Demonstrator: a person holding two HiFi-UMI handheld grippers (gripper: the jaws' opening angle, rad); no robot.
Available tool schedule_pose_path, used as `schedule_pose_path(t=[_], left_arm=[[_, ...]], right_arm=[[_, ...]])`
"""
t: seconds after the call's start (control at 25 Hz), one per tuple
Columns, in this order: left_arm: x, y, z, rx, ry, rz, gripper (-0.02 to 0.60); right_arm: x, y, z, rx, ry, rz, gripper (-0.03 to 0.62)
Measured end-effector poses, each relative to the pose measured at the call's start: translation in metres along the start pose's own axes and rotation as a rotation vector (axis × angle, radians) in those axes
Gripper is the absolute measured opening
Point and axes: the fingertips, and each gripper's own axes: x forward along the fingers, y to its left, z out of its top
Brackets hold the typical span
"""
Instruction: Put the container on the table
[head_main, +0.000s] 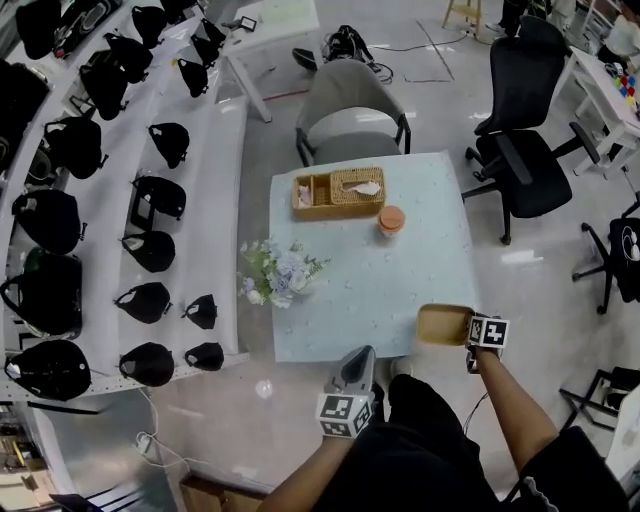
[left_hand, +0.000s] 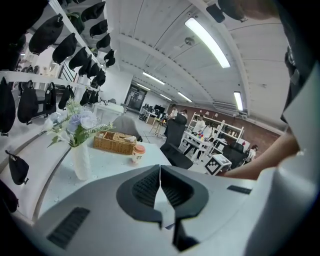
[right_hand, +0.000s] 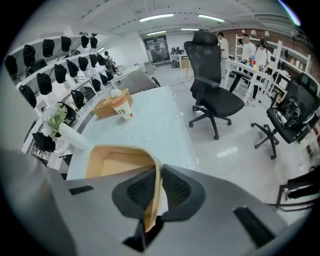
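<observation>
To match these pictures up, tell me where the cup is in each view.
Head view: cup on the far half of the table, just right of the basket.
Left gripper view: cup left of centre, just right of the basket.
Right gripper view: cup upper left, at the right end of the basket.
Shared landmark: the basket, next to the cup in all three.

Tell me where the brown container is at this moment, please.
In the head view the container is at the near right corner of the table, its wall pinched by the right gripper.
</observation>
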Motion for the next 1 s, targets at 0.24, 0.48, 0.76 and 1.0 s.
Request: schedule_pose_path(t=[0.24,0.48,0.76,1.0], left_arm=[[0.030,-0.005,0.005,0.002,0.020,-0.019,0.009],[0.047,-0.003,0.002,0.007,0.048,-0.011,0.009],[0.056,0.000,-0.002,-0.006,0.070,0.026,0.009],[0.059,0.002,-0.010,0.003,0.083,0.061,0.008]], right_arm=[[0.044,-0.009,0.016,-0.050,0.026,-0.004,0.017],[0.082,-0.021,0.040,-0.087,0.023,-0.006,0.018],[0.115,-0.033,0.072,-0.158,0.031,0.010,0.020],[0.131,-0.033,0.077,-0.174,0.027,0.038,0.018]])
